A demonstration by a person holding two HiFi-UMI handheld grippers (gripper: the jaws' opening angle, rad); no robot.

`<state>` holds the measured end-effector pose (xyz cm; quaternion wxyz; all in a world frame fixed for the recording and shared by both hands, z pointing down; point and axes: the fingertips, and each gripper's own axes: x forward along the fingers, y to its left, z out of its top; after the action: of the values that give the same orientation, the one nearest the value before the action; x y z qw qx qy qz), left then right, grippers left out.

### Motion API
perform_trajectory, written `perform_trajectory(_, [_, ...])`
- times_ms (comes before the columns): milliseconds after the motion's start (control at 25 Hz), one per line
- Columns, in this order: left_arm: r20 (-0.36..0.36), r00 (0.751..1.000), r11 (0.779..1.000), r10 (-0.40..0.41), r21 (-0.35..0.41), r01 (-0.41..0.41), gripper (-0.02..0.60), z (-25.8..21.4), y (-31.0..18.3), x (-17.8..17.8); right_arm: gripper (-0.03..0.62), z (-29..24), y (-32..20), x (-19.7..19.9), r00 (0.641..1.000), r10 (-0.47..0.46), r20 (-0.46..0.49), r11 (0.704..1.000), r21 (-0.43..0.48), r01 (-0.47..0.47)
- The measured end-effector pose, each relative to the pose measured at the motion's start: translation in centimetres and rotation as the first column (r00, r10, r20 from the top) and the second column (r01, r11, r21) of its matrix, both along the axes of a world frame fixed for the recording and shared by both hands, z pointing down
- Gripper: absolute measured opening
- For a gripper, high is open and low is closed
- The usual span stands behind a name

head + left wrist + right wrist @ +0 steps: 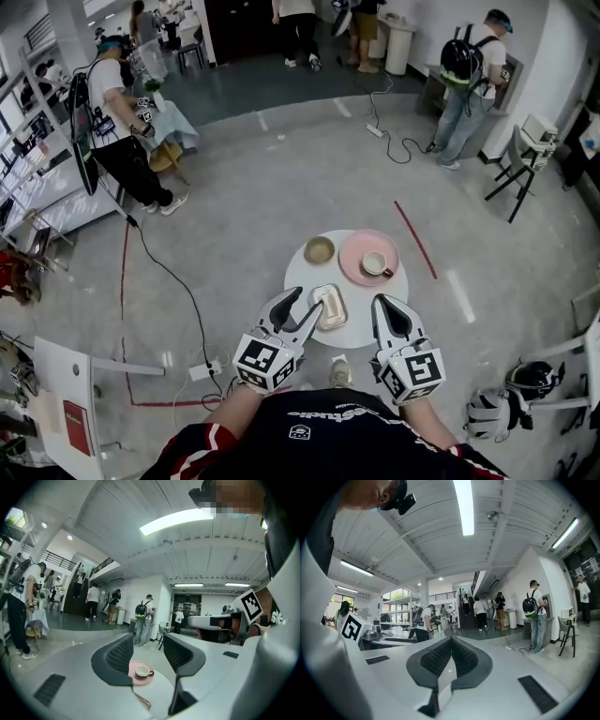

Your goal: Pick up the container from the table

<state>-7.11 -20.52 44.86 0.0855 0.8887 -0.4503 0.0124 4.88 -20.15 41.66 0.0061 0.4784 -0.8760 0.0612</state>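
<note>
The shiny little container sits on the round counter right by the open, empty left claw, the right claw is closed on nothing, and I think that container is light, hard and slippery, so pinch its long sides.

The container looks like shiny bare metal on a smooth, matt white surface. The pink plate is glossy. The left gripper is matt white plastic, its fingers dark and ribbed.
</note>
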Motion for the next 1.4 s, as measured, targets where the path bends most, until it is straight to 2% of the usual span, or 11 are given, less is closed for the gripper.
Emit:
perform_trajectory(280, [0.016, 1.000, 0.999, -0.001, -0.048, 0.002, 0.197, 2.8, -1.7, -0.2, 0.015, 1.3, -0.9, -0.1, 1.000, 0.008, -0.001, 0.999, -0.032, -0.008])
perform_trajectory(560, [-0.009, 1.000, 0.985, -0.028, -0.169, 0.026, 0.197, 7.9, -3.1, -1.5, 0.015, 2.5, -1.7, -0.7, 1.000, -0.016, -0.018, 0.999, -0.033, 0.016])
perform_trajectory(720, [-0.033, 0.998, 0.965, -0.055, -0.257, 0.045, 0.196, 11.3, -4.5, -1.6, 0.015, 3.4, -2.8, -0.1, 1.000, -0.028, -0.013, 0.998, -0.053, 0.027])
perform_trajectory(960, [-0.021, 0.996, 0.934, -0.082, -0.350, 0.070, 0.196, 16.7, -6.1, -0.9, 0.015, 4.1, -4.1, 0.7, 0.999, -0.052, -0.012, 0.997, -0.062, 0.051])
perform_trajectory(1080, [-0.044, 0.992, 0.915, -0.114, -0.393, 0.088, 0.196, 19.2, -7.2, -0.7, 0.015, 4.2, -4.9, 1.2, 0.998, -0.062, -0.013, 0.997, -0.056, 0.061])
perform_trajectory(1400, [-0.037, 0.982, 0.856, -0.183, -0.497, 0.141, 0.196, 25.8, -8.7, -0.4, 0.015, 4.8, -6.0, 3.1, 0.995, -0.087, -0.038, 0.995, -0.049, 0.085])
